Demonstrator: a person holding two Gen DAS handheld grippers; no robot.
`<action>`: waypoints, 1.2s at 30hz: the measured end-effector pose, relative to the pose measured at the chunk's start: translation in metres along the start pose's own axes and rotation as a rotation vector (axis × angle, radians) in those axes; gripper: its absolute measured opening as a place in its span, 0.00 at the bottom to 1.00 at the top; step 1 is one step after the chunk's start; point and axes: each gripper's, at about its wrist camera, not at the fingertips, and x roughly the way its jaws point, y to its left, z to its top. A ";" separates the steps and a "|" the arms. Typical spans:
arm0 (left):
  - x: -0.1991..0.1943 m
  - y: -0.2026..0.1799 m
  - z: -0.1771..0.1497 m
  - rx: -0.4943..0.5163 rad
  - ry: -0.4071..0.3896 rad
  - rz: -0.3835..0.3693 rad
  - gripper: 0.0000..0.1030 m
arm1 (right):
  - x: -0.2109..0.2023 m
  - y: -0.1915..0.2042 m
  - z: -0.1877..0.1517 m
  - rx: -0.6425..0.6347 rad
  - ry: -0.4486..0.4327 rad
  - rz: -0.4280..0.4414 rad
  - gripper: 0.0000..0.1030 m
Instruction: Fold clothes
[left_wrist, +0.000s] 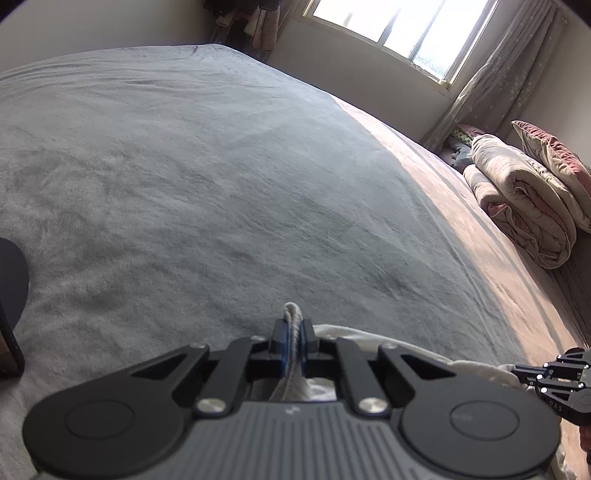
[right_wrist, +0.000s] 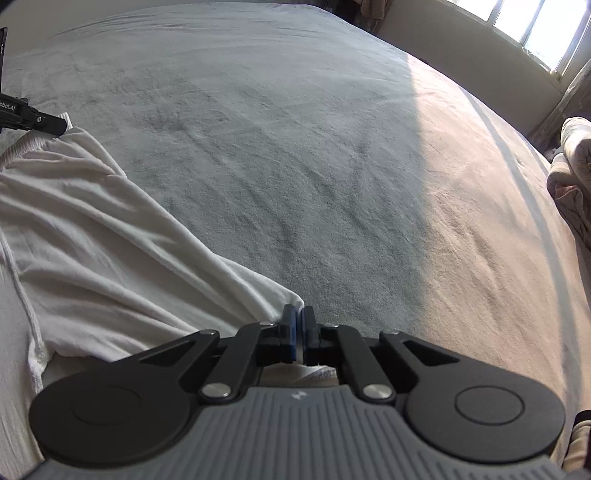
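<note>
Left claw (left_wrist: 293, 345) clenched on ribbed edge of white garment (right_wrist: 110, 229), likely the waistband end. Garment's long axis runs claw to claw across near edge of bed (right_wrist: 295, 147), cloth slack between. Right claw (right_wrist: 299, 334) clenched on opposite corner, at its own tips. Both equally placed for carrying the fold forward. Garment type unclear; lower part hidden beneath claw bodies.

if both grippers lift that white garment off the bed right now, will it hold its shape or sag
The white garment will probably sag between the left gripper and right gripper: it already lies in soft wrinkles. It looks thin, so likely light. Its ribbed edge bunches in the left grip, so slipping seems unlikely.
</note>
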 end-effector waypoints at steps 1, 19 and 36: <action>-0.001 0.001 0.000 -0.006 -0.009 -0.002 0.06 | -0.002 0.001 0.000 0.002 -0.020 -0.023 0.05; 0.000 0.020 0.004 -0.053 -0.122 0.071 0.06 | 0.024 0.005 0.047 0.025 -0.155 -0.213 0.04; -0.012 0.005 -0.008 0.047 -0.215 0.119 0.68 | 0.020 0.000 0.040 0.236 -0.092 -0.206 0.45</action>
